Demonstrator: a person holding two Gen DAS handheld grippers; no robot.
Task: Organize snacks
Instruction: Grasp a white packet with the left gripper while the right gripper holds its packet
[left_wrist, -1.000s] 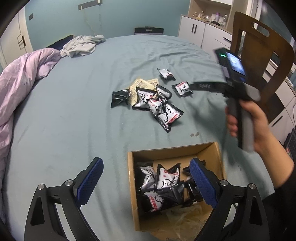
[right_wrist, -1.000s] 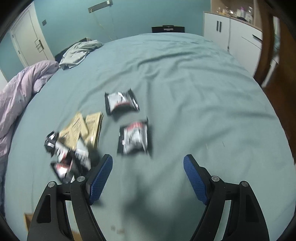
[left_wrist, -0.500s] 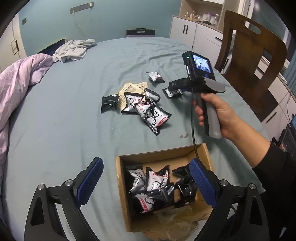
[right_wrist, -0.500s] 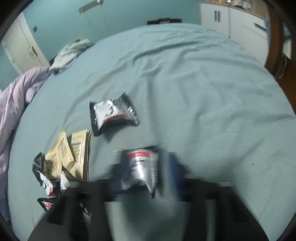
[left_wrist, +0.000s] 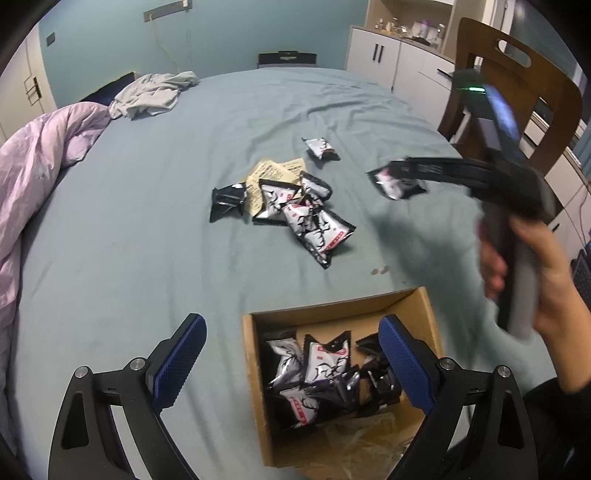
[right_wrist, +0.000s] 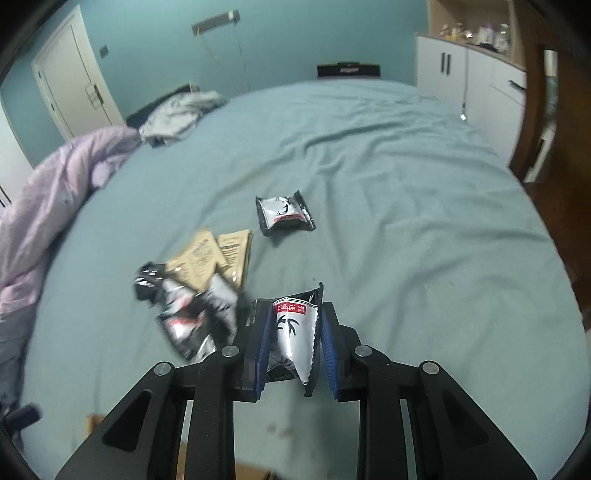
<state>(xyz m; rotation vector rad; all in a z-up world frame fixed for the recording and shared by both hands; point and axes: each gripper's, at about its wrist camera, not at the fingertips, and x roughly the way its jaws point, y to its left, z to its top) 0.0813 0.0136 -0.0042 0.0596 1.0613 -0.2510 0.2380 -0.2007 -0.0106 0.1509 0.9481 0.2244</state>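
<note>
On the teal bed (left_wrist: 147, 240), my right gripper (right_wrist: 293, 339) pinches one snack packet (right_wrist: 295, 332); it may slip before the box (left_wrist: 255, 387) at 6 o'clock, while my left gripper (left_wrist: 291, 354) stands wide open, empty

1. Red label with small white characters near the top of the snack packet (right_wrist: 293, 332) clamped in the right gripper (right_wrist: 293, 350); too small to read.
2. Dark printed lines on the tan sachets (right_wrist: 214, 254); illegible.
3. Red strips on the piled packets (left_wrist: 306, 221); unreadable.
</note>
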